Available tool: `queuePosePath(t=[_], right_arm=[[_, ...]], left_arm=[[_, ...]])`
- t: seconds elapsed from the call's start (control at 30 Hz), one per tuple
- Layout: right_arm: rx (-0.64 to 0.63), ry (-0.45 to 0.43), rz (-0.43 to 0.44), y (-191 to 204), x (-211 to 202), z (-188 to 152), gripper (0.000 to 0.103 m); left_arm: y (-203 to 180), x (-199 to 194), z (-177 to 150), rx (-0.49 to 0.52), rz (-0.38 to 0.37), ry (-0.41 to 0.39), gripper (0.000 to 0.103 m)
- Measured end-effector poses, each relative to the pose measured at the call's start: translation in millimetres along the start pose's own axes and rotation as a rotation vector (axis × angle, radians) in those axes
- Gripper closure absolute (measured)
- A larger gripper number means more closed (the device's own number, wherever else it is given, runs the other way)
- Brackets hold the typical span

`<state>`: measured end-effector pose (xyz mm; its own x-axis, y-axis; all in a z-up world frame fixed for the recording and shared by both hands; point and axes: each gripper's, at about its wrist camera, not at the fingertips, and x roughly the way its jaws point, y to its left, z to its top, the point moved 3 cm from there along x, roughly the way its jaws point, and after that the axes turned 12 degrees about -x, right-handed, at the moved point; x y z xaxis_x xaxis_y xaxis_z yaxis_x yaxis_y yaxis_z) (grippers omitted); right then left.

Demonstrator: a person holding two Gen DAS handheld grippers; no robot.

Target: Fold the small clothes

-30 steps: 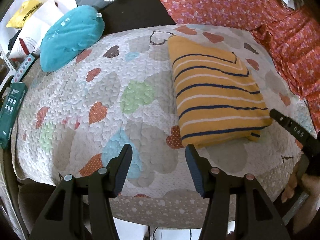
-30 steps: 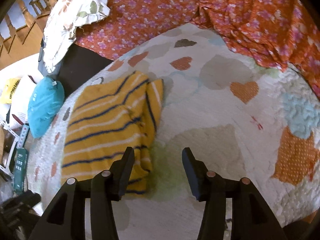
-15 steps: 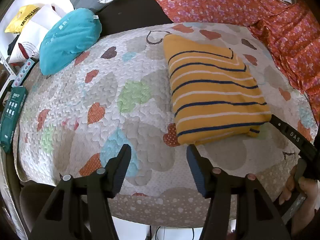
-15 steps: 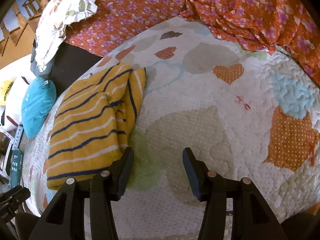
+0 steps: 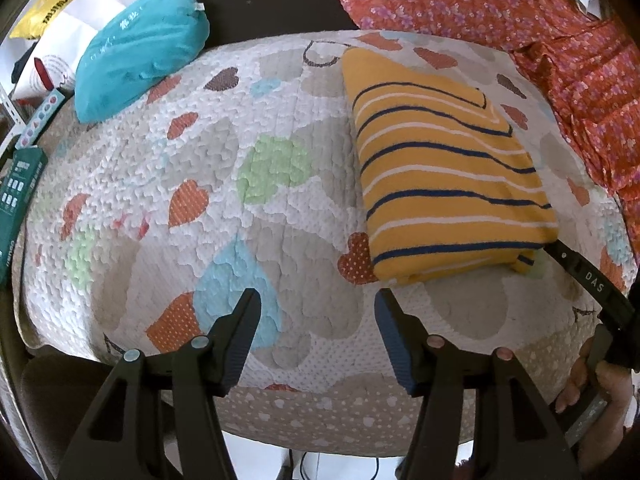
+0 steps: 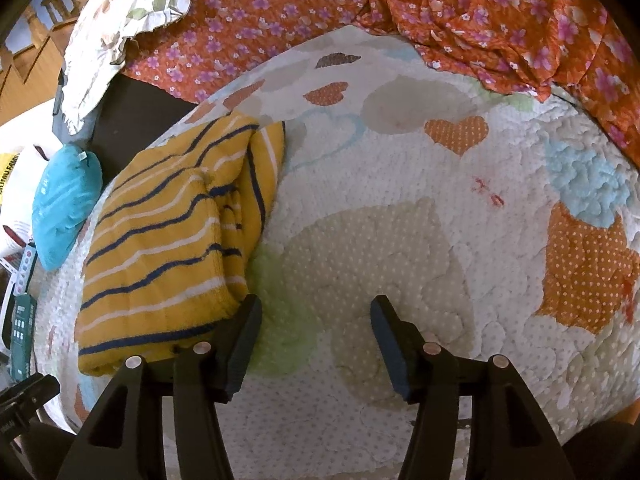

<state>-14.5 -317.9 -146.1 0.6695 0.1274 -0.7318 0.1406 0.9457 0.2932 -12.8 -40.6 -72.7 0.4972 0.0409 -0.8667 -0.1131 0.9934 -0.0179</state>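
Yellow striped garment (image 5: 448,172) lies folded on the heart-print quilt (image 5: 200,168), toward its right edge (floral orange sheet (image 5: 560,40) beyond). Left gripper (image 5: 318,308) jaws apart, nothing between, over bare quilt near the front edge. Right gripper (image 6: 316,312) jaws opening, empty, left finger beside the garment's corner.

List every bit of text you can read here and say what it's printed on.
"DAS": white letters on the right gripper's finger.
Teal pouch: pale characters, too blurred to read.
Yellow bag: black lettering, cut off and blurred, not readable.
Green box: small print and icons, too small to read.
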Motion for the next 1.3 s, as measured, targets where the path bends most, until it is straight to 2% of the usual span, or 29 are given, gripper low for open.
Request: queuePosePath(t=[0.07,0.13,0.2,0.3,0.4,0.5,0.53,0.7,0.8,0.9,0.93,1.0,1.03,1.1,1.17,1.3], right_arm=[[-0.001,0.0,-0.001,0,1,0,0.041],[-0.002,0.003,0.001,-1,1,1,0.041],[0.025,0.003,0.033,-4,-1,6,0.041],[0.085,-0.025,0.108,-11,-7,26,0.041],[0.149,-0.051,0.21,-17,-6,54,0.026],[0.241,-0.034,0.336,-20,13,83,0.024],[0.262,-0.032,0.352,-20,19,90,0.022],[0.26,0.056,0.368,-4,74,114,0.022],[0.221,0.104,0.377,12,97,119,0.022],[0.185,0.124,0.344,23,115,119,0.021],[0.181,0.12,0.345,25,116,120,0.033],[0.221,0.145,0.422,29,117,120,0.062],[0.233,0.14,0.422,30,114,121,0.066],[0.196,0.119,0.423,41,101,128,0.069],[0.181,0.103,0.464,53,91,135,0.071],[0.135,0.066,0.517,88,77,153,0.077]], left_arm=[[2,2,1,-0.01,-0.015,0.009,0.045],[9,6,7,-0.049,-0.072,0.038,0.044],[16,13,17,-0.113,-0.153,0.088,0.04],[25,32,42,-0.231,-0.313,0.178,0.039],[23,53,76,-0.29,-0.393,0.204,0.038],[16,71,102,-0.3,-0.431,0.205,0.036],[13,78,108,-0.305,-0.448,0.22,0.035],[-20,117,131,-0.274,-0.578,0.331,0.033],[-38,133,134,-0.261,-0.612,0.367,0.024],[-51,145,131,-0.257,-0.603,0.404,0.026],[-53,143,129,-0.25,-0.595,0.401,0.034],[-50,137,130,-0.247,-0.594,0.392,0.046],[-47,133,132,-0.256,-0.604,0.39,0.052],[-38,120,139,-0.274,-0.631,0.38,0.057],[-27,107,147,-0.283,-0.632,0.352,0.057],[-3,95,173,-0.301,-0.572,0.299,0.056]])
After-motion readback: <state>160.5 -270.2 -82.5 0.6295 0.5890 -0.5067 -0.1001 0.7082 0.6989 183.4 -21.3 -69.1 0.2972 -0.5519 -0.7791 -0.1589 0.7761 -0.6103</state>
